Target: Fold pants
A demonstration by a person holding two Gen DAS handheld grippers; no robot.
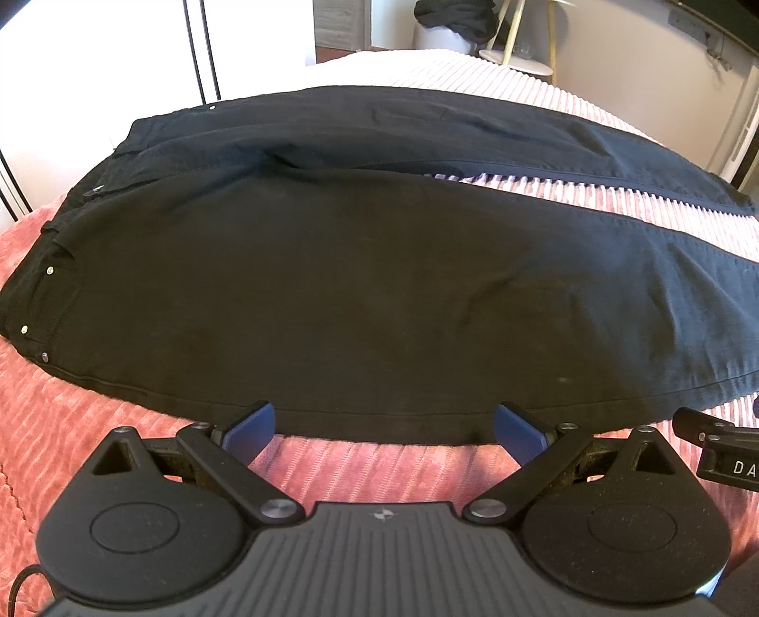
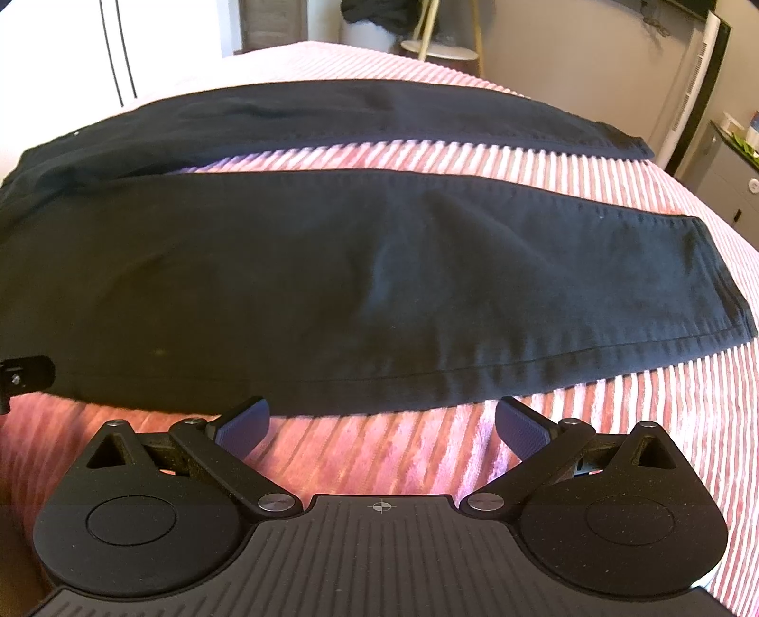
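Observation:
Black pants (image 1: 332, 285) lie spread flat on a pink ribbed bedspread (image 1: 95, 427), waistband at the left, both legs running to the right with a gap between them. My left gripper (image 1: 384, 429) is open, its blue pads at the near edge of the near leg, close to the thigh. My right gripper (image 2: 382, 425) is open at the near edge of the same leg (image 2: 379, 285), further toward the hem (image 2: 721, 285). Neither holds cloth. The right gripper's side shows in the left wrist view (image 1: 721, 451), and the left gripper's in the right wrist view (image 2: 23, 379).
The bedspread (image 2: 616, 427) covers the whole bed. Beyond its far edge stand a white wardrobe (image 1: 95, 47), a small round side table with gold legs (image 1: 517, 61), dark clothing on a chair (image 1: 450, 19) and a cabinet at the right (image 2: 730, 166).

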